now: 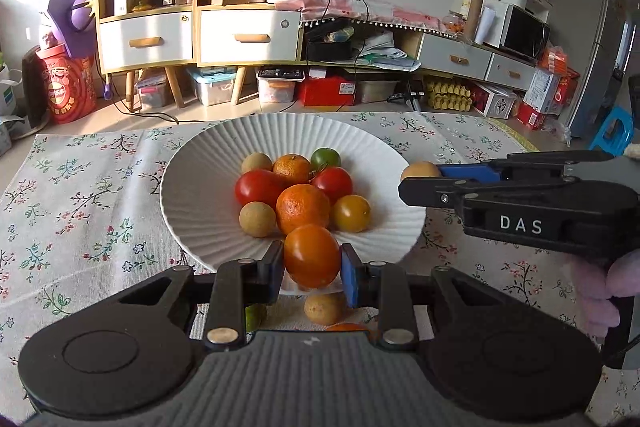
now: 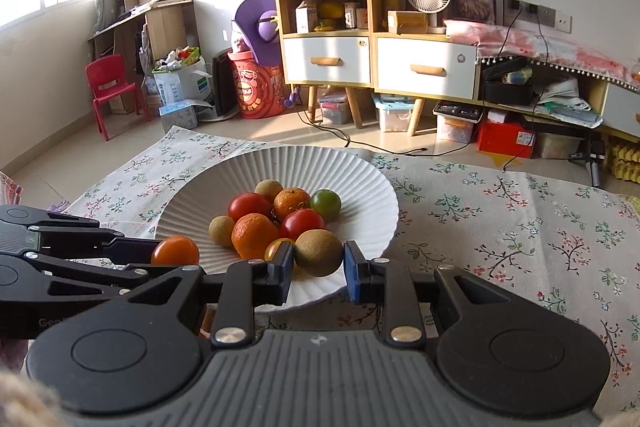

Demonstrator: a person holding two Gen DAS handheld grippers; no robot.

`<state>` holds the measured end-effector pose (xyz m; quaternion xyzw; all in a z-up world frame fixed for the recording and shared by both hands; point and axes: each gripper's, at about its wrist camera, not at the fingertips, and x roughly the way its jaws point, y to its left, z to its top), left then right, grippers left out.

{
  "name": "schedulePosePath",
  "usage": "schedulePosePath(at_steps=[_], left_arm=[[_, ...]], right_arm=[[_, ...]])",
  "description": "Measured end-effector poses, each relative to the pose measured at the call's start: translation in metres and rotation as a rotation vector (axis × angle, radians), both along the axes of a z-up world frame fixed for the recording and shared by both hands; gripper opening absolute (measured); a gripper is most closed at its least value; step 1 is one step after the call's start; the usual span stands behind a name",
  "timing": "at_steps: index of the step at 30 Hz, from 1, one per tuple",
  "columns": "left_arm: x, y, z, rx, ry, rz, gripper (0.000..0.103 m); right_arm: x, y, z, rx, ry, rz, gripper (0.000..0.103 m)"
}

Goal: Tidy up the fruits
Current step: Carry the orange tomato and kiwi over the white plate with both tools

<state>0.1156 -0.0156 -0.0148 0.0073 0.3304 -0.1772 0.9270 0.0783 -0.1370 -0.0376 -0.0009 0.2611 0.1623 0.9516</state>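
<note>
over near rim of white plate (image 1: 192,163), left gripper (image 1: 311,269) was clamped on orange tomato (image 1: 312,255); right gripper (image 2: 319,265) pinched brown longan (image 2: 319,251). fruit pile (image 1: 298,187) lay just ahead, left hand nearer.

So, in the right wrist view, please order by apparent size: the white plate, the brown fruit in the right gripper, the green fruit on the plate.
1. white plate
2. brown fruit held in the right gripper; it is nearest the camera, so it may look enlarged
3. green fruit
</note>
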Motion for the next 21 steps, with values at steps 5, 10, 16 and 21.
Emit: schedulePosePath(at_steps=[5, 10, 16, 21], left_arm=[[0.009, -0.004, -0.003, -0.039, 0.031, -0.003, 0.018], [0.013, -0.012, -0.006, -0.038, 0.037, -0.019, 0.018], [0.018, -0.014, -0.008, -0.041, 0.04, -0.02, 0.018], [0.018, -0.012, -0.01, -0.041, 0.037, -0.008, 0.018]], right_arm=[[0.01, -0.003, -0.002, 0.007, 0.013, 0.008, 0.024], [0.014, -0.003, -0.006, -0.015, 0.026, 0.016, 0.024], [0.021, -0.005, -0.007, -0.011, 0.038, 0.011, 0.024], [0.022, -0.003, -0.008, -0.016, 0.038, 0.018, 0.024]])
